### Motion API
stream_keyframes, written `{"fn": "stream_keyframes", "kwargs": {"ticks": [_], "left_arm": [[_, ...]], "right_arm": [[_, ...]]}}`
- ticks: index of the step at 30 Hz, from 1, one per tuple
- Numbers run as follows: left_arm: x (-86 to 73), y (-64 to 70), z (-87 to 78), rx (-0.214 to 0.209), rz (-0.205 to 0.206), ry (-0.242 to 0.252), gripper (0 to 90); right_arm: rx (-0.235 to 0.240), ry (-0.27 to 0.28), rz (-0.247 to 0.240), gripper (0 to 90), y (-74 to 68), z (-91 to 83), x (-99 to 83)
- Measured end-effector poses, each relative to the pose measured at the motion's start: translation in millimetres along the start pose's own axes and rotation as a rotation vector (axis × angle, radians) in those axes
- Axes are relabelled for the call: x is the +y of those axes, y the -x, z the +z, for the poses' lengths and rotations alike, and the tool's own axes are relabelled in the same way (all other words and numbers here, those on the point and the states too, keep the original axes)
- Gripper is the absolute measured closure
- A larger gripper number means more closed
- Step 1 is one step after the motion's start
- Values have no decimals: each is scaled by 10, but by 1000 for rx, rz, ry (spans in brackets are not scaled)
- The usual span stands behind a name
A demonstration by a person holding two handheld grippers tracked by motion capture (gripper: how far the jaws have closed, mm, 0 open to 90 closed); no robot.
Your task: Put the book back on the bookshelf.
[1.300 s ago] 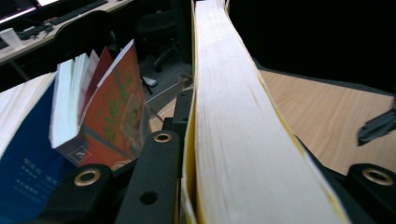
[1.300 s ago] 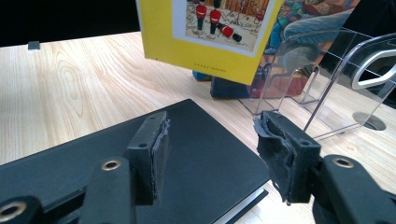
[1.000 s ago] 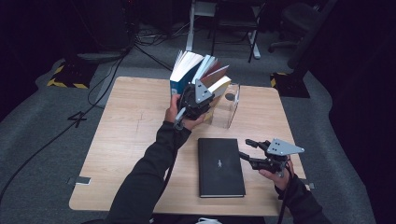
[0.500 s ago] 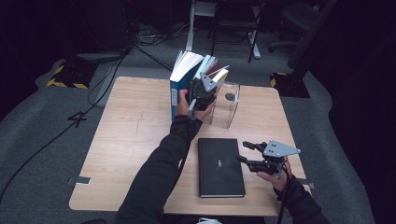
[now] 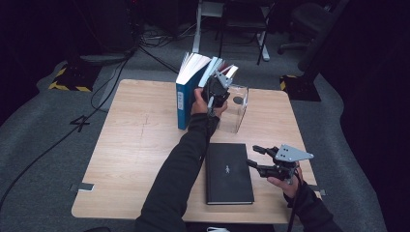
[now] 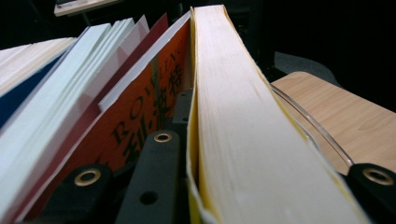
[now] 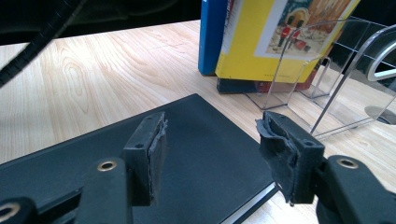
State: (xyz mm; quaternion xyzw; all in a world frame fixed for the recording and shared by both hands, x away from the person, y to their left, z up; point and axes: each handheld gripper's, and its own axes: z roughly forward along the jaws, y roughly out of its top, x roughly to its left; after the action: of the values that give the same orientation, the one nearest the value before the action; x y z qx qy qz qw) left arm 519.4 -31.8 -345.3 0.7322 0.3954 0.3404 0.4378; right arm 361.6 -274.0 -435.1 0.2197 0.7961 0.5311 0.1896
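Yellow-covered book, thick with cream page edges, leans gripped in left gripper fingers; right gripper fingers wide.

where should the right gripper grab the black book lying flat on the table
Probably the black book by its long right edge, coming in low from the right: it lies flat, so only an edge offers thickness. The open right gripper sits beside that edge, over the near corner in the right gripper view.

Wooden table, office chair behind (cables on floor)
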Motion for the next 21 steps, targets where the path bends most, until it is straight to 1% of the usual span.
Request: {"fn": "stream_keyframes", "kwargs": {"ticks": [6, 8, 9, 10, 12, 14, 17, 18, 21], "left_arm": [[1, 55, 135, 39, -13, 9, 748], [7, 70, 170, 50, -24, 20, 748], [8, 87, 191, 63, -22, 27, 748], [2, 97, 201, 67, -24, 30, 748], [-30, 127, 246, 81, -40, 37, 747], [-64, 132, 284, 88, -72, 47, 746], [-113, 138, 331, 99, -97, 61, 746], [-135, 146, 348, 102, -103, 63, 746], [-174, 162, 372, 103, -102, 67, 744]], "right_arm": [[5, 3, 5, 425, 3, -5, -1], [6, 3, 3, 426, 0, -2, -2], [7, 3, 3, 426, -1, -2, -3], [5, 2, -2, 426, 0, -4, -2], [5, 6, 3, 427, -1, -11, 0], [4, 6, 4, 428, 3, -13, 0], [6, 3, 1, 428, 6, -6, -2], [7, 3, 1, 428, 3, -4, -3], [8, 4, -5, 428, -5, 0, -1]]}}
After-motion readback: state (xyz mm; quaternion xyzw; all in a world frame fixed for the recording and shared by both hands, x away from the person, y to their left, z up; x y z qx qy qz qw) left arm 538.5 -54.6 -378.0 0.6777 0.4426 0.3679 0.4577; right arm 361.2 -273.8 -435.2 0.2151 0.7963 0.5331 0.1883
